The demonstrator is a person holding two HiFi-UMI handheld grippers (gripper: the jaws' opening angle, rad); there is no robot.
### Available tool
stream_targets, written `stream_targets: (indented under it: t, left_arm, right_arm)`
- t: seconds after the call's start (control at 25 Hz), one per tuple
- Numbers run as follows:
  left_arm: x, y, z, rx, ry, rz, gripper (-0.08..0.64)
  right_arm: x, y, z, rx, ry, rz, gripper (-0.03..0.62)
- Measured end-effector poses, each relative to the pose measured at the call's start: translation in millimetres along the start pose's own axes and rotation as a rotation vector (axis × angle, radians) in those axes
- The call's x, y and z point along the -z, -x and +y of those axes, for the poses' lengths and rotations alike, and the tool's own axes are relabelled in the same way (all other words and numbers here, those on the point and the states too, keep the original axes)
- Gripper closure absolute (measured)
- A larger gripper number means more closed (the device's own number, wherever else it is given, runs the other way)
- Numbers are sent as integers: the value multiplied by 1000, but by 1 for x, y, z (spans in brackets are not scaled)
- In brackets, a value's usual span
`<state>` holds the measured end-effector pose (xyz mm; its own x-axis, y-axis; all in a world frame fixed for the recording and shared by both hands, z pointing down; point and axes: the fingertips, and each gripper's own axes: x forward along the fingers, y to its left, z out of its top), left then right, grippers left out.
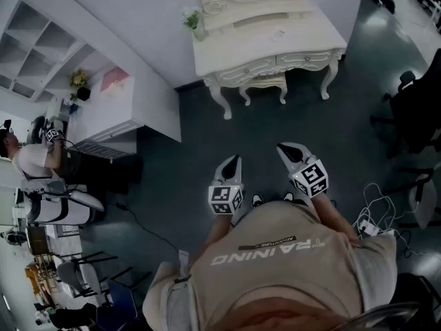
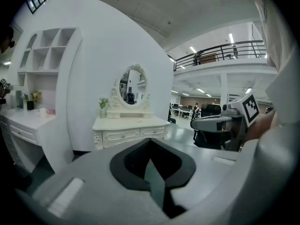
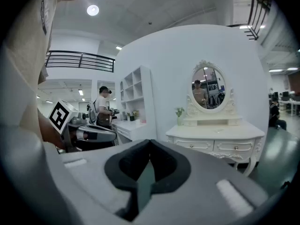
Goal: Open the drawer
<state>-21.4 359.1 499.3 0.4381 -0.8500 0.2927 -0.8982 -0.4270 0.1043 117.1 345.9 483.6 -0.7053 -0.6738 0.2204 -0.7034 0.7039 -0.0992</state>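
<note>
Well, both grippers are held out over the dark floor [image 1: 207, 136] with nothing in them: the left gripper [image 1: 236, 159] has its two fingers pressed together along their dark pads, no gap between the tips, and the right gripper [image 1: 282, 147] is likewise fully closed on itself. They sit side by side, apart, each tipped slightly downward. Well ahead of both sets of fingertips, across the floor, stands a cream dressing table [image 1: 241, 50] against a white wall; the task's drawers [image 1: 247, 69] are set side by side in its front, just under the top, each with a small knob, and both fronts lie flush with the frame. From the right gripper's fingers the table is ahead and a little to the right; from the left gripper's fingers it is ahead and slightly to the left. An oval mirror [image 3: 208, 88] rises from the back of the table, and a small vase of flowers [image 1: 193, 23] stands on its left end. Far off to the left of the left gripper's fingers are a white desk with open shelves [image 1: 114, 105] and another person [image 1: 34, 161] standing beside it
</note>
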Motion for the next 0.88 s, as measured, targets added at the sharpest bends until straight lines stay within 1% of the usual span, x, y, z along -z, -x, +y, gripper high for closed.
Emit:
stream_targets:
  t: [0.24, 0.48, 0.64, 0.76, 0.8, 0.88]
  left_arm:
    - [-1, -19, -10, 0, 15, 7, 552]
    - [2, -45, -10, -21, 26, 37, 552]
    - [2, -71, -14, -38, 28, 55, 552]
    - [-1, -93, -20, -28, 39, 61, 552]
    - [-2, -96, -23, -20, 27, 61, 552]
    - [-4, -99, -26, 0, -24, 64, 552]
  right_arm:
    - [13, 3, -17, -4, -51, 9, 589]
    - [8, -4, -44, -37, -31, 8, 589]
    - [20, -7, -63, -69, -26, 30, 589]
    - [32, -16, -82, -80, -46, 44, 589]
    - [35, -18, -85, -81, -55, 46, 589]
    - [38, -25, -89, -84, -56, 48, 589]
